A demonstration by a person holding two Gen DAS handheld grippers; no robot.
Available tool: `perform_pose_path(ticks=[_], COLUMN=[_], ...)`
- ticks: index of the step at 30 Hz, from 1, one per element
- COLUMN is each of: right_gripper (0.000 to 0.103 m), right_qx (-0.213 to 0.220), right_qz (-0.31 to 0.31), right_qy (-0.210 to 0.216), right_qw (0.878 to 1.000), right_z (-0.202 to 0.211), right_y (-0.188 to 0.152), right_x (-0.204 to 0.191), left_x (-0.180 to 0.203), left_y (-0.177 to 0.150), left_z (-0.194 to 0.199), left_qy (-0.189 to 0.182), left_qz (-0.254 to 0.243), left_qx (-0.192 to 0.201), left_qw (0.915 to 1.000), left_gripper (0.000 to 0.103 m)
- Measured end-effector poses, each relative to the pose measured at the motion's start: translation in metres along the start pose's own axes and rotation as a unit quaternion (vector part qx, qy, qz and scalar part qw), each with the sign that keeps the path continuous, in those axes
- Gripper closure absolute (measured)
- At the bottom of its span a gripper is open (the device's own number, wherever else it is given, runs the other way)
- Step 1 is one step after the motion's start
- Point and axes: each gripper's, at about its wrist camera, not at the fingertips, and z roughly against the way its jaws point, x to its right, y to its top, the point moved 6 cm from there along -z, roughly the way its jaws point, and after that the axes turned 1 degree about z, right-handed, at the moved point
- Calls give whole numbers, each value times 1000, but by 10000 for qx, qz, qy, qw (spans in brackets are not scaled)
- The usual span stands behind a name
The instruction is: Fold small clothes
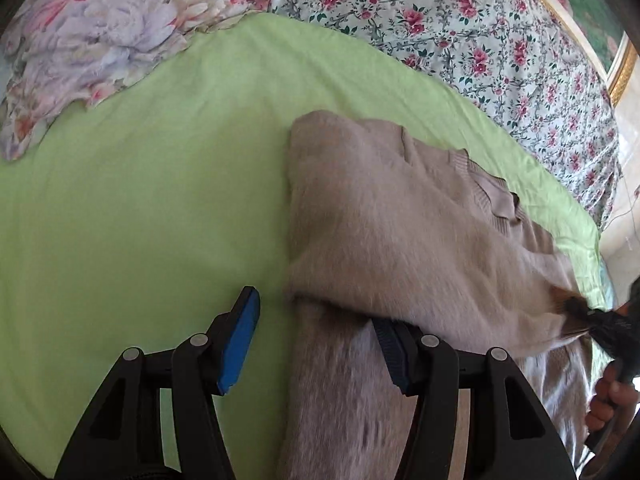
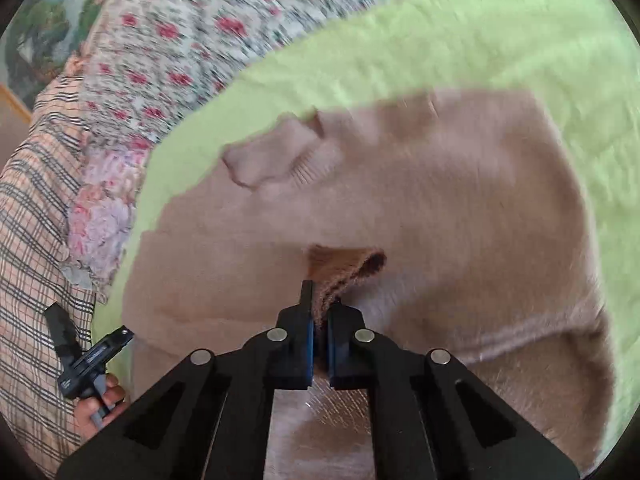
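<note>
- A beige fuzzy sweater (image 1: pixel 400 216) lies partly folded on a bed covered by a lime-green sheet (image 1: pixel 140 208), its ribbed neckline (image 1: pixel 486 196) turned toward the floral bedding.
- The right gripper (image 2: pixel 319 320) has its fingers pinched together on a bunched edge of the sweater, probably a cuff or hem; motion blur makes it hard to say which.
- The left gripper (image 1: pixel 316 340) stands wide open and holds nothing, one blue-padded finger (image 1: pixel 240 340) over bare sheet, the other tucked at the edge of the knit.
- To fold cleanly, the pinched edge should likely be carried low and level across the body, the open left fingers pressing the crease line so the thick, springy knit does not drag or bunch.
- A floral duvet (image 1: pixel 460 28) and a pastel flowered pillow (image 1: pixel 92 40) border the green sheet; a checked fabric (image 2: pixel 36 216) sits at the bed's edge, and a gilt-framed picture (image 1: pixel 616 60) hangs beyond.
</note>
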Motion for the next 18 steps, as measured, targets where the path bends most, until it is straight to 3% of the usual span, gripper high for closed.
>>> perform_pose_path(ticks=[4, 9, 13, 18], right_gripper=[98, 98, 98, 98], right_qx=[712, 200, 207, 10], right_qz=[47, -274, -339, -268], right_qy=[-172, -447, -436, -770], right_qw=[9973, 9984, 9983, 9967], right_z=[41, 16, 13, 6], right_y=[22, 0, -12, -22], right_x=[4, 51, 61, 76], left_x=[12, 19, 19, 22], left_y=[8, -1, 0, -11], left_z=[-4, -2, 16, 7], left_qy=[142, 282, 327, 381], left_qz=[-187, -333, -307, -468], left_qx=[35, 192, 582, 284], left_qw=[9997, 9989, 9973, 9978], left_gripper=[64, 82, 82, 85])
